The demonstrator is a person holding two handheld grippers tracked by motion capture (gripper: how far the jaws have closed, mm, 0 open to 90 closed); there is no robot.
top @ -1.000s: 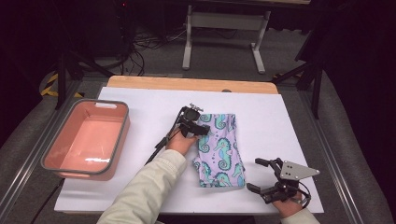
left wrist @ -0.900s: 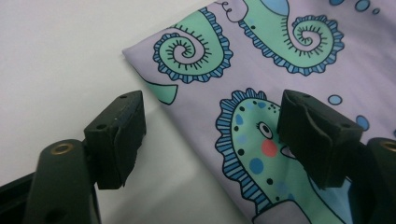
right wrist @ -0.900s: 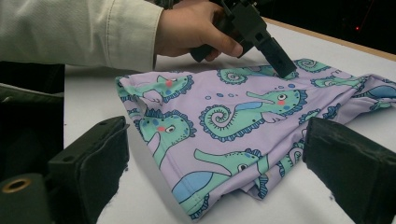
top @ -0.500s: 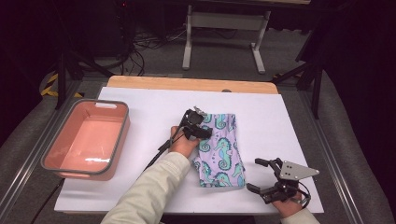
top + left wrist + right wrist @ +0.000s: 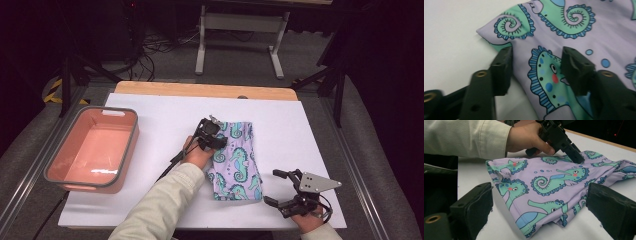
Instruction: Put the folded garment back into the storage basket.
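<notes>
A folded lilac cloth printed with green seahorses lies on the white table, right of centre. My left gripper points down at its left edge near the far end. Its jaws have just been closing. In the left gripper view, one finger rests on the table beside the cloth and the other sits on it; the fabric between them lies flat and unpinched. My right gripper stays open near the front right corner, facing the cloth and the left gripper.
A pink tub with a grey rim stands at the table's left side, with nothing inside. A wooden strip runs along the far edge. Bare white surface lies between tub and cloth. Metal stands and cables sit on the floor beyond.
The left hand has shifted slightly toward the cloth's far left edge and settled on it. The right gripper and the cloth have not moved.
</notes>
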